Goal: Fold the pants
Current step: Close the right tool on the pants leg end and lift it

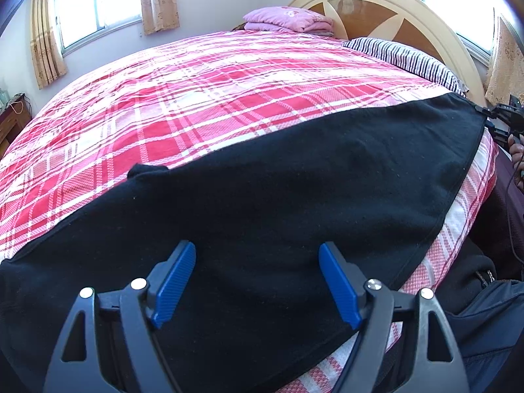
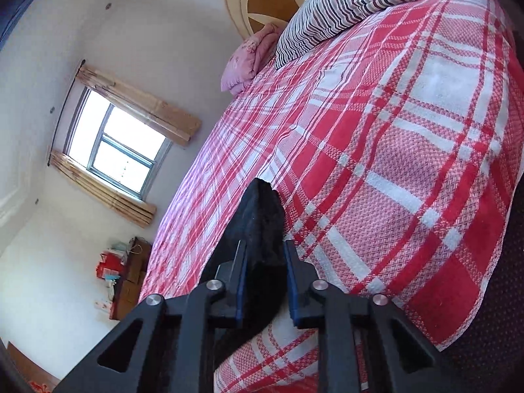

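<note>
Black pants (image 1: 262,196) lie across a plaid bed (image 1: 196,98); the right gripper (image 2: 265,262) fingers clench one corner, the left gripper (image 1: 257,255) fingers hover released above them.

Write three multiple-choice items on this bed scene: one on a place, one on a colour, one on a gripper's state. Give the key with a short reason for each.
1. Where does the striped pillow lie?
A. at the headboard
B. on the floor
C. on top of the pants

2. What colour are the pants?
A. white
B. black
C. green

3. How does the left gripper stand?
A. clamped on the pillow
B. open above the pants
C. shut on the bedspread

Key: 1 A, the pillow rests against the headboard. 2 B, the cloth spread on the plaid bedspread is black. 3 B, its blue pads are wide apart with nothing pinched, while the right gripper has black cloth pressed between its pads.
</note>
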